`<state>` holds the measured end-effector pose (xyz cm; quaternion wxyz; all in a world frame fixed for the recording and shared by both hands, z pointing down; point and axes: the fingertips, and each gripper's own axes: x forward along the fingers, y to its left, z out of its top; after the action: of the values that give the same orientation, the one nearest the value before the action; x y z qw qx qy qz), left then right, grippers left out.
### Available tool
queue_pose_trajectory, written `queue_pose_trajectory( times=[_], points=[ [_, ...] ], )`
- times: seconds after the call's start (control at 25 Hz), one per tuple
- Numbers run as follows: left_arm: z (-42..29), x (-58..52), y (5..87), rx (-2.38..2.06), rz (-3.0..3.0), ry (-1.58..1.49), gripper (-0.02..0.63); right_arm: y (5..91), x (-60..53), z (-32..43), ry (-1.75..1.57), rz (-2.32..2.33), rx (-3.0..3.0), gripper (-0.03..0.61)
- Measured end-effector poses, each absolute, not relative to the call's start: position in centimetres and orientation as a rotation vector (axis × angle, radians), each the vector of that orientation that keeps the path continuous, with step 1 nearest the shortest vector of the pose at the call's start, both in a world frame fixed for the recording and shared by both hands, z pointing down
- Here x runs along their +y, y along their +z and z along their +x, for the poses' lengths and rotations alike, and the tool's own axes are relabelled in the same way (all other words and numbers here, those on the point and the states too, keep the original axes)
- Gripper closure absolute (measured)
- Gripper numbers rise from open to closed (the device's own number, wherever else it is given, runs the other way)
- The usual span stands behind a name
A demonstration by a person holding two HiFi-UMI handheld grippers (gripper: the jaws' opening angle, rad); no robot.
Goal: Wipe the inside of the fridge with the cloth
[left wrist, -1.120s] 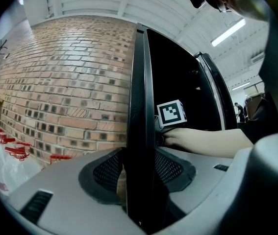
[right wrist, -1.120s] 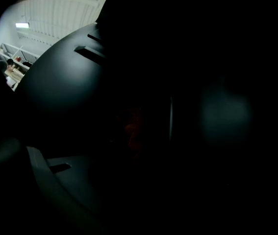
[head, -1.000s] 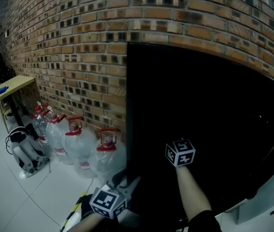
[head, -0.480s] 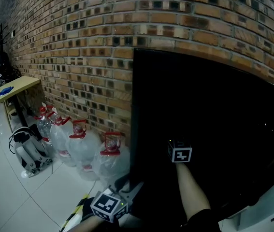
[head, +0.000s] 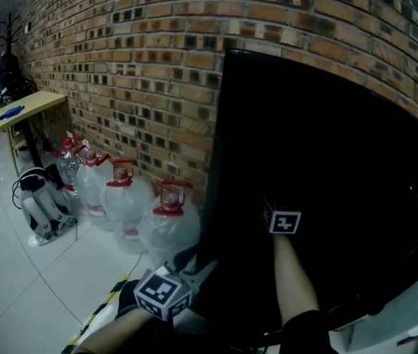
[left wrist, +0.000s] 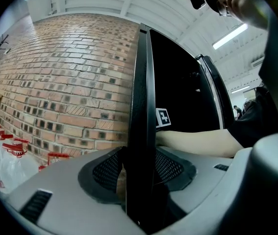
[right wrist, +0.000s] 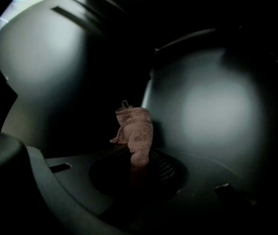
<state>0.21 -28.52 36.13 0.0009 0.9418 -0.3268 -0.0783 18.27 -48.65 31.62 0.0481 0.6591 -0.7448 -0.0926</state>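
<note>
Right gripper view: right gripper [right wrist: 136, 164] pinches cloth [right wrist: 135, 129] near fridge wall [right wrist: 217, 111], left gripper [left wrist: 139, 177] clamps door [left wrist: 143, 102]; wiping step, next press and sweep.

fridge inside [head: 341, 161] pitch black in head view; cloth [right wrist: 135, 131] unseen there.

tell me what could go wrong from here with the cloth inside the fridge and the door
1. The pinkish knitted cloth sticks out of the right gripper as a narrow bunch, so it may slip out or wipe little surface.
2. The left gripper clamps only the thin edge of the black fridge door; if it slips, the door might swing onto the forearm reaching inside.
</note>
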Motion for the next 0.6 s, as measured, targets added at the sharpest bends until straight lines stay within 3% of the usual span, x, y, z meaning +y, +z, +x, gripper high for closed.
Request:
queue_pose_trajectory(
  times=[0.48,0.6],
  points=[
    [0.1,-28.4,36.8,-0.968,3.031,-0.184,0.400,31.6,-34.9,13.3,-0.313,1.711,-2.641,0.503],
    [-0.1,-27.2,38.3,-0.899,3.043,-0.151,0.339,32.6,-31.6,11.4,-0.305,1.586,-2.769,0.502]
  ],
)
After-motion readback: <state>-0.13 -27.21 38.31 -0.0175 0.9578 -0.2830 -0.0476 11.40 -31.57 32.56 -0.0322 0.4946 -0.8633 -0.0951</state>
